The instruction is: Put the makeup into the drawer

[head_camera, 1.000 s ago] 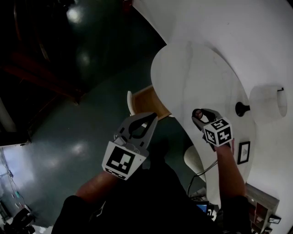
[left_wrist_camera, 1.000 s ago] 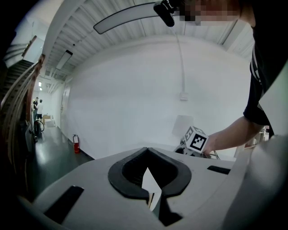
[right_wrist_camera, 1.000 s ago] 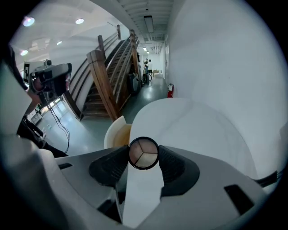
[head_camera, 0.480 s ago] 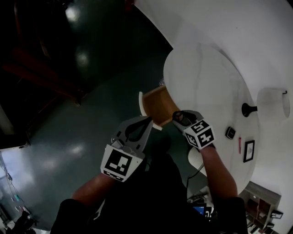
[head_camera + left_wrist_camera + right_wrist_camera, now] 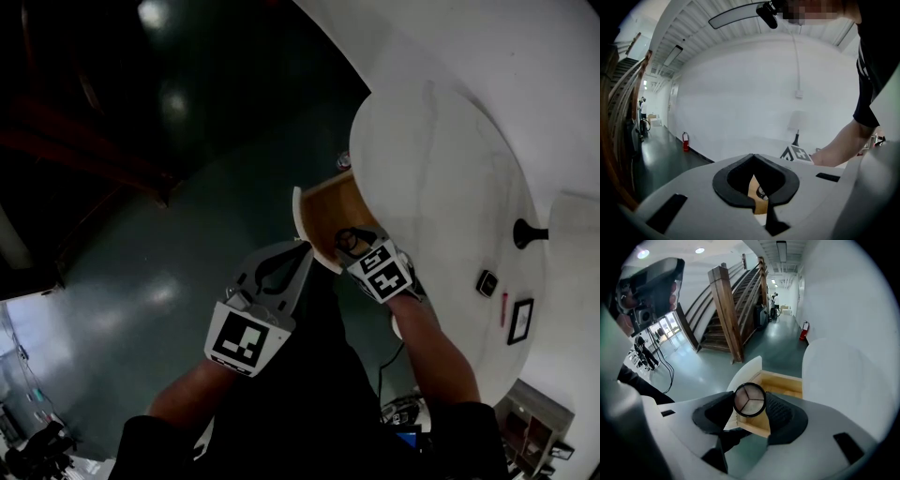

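Observation:
A round makeup compact (image 5: 749, 399) with a black rim and pale three-part lid sits between the pads of my right gripper (image 5: 751, 405), which is shut on it. In the head view the right gripper (image 5: 350, 241) hangs just over the front of the open wooden drawer (image 5: 323, 214) under the white round table (image 5: 441, 169). The drawer (image 5: 783, 383) lies directly beneath the compact. My left gripper (image 5: 304, 247) hovers left of the drawer front, its tips together and nothing between them. Through the left gripper (image 5: 753, 157) I glimpse the drawer wood (image 5: 754, 192).
On the table's right side stand a black lamp base (image 5: 525, 232), a small dark item (image 5: 486, 282), a red stick (image 5: 503, 307) and a picture frame (image 5: 521, 321). A wooden staircase (image 5: 726, 310) rises beyond the dark green floor (image 5: 169, 234).
My right gripper has carried the compact left and down, from above the tabletop to over the open drawer. The left gripper has shifted a little toward the drawer.

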Demonstrator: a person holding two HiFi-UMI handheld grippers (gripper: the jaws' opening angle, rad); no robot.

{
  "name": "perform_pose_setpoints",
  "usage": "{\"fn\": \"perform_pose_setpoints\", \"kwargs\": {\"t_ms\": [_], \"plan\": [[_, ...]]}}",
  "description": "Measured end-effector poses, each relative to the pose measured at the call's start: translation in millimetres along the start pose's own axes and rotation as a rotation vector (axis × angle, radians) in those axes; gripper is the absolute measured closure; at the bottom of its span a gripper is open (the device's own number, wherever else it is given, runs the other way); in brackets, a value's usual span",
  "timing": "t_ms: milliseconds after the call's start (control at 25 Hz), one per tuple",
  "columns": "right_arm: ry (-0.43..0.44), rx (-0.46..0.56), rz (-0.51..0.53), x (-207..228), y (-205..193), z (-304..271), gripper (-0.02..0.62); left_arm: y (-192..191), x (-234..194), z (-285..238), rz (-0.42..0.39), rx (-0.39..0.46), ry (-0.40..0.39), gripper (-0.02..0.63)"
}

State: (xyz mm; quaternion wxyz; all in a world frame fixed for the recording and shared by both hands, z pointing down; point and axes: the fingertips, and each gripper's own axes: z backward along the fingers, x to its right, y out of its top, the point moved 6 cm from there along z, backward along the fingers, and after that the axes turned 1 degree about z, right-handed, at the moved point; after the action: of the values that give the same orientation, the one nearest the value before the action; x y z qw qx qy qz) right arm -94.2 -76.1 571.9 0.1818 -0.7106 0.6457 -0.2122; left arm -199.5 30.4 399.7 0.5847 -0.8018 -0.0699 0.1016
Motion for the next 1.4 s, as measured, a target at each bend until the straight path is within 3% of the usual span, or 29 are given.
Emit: {"fn": "perform_pose_setpoints", "kwargs": {"t_ms": [760, 1120, 1400], "plan": [[0.089, -0.162, 0.082, 23.2, -55.4, -130.6, 0.377, -34.5, -19.7, -28.7, 0.024, -0.056, 0.019, 0.595], [0.136, -0.242, 0.186, 22.0, -66.1, -159.8, 0.377, -42.2, -22.3, -23.4, 0.043, -0.072, 0.055, 0.595], [0.179, -0.262, 0.287, 19.1, -71.1, -176.8, 0.377, -45.9, -19.5, -18.8, 0.004, -0.101, 0.052, 0.595]]}}
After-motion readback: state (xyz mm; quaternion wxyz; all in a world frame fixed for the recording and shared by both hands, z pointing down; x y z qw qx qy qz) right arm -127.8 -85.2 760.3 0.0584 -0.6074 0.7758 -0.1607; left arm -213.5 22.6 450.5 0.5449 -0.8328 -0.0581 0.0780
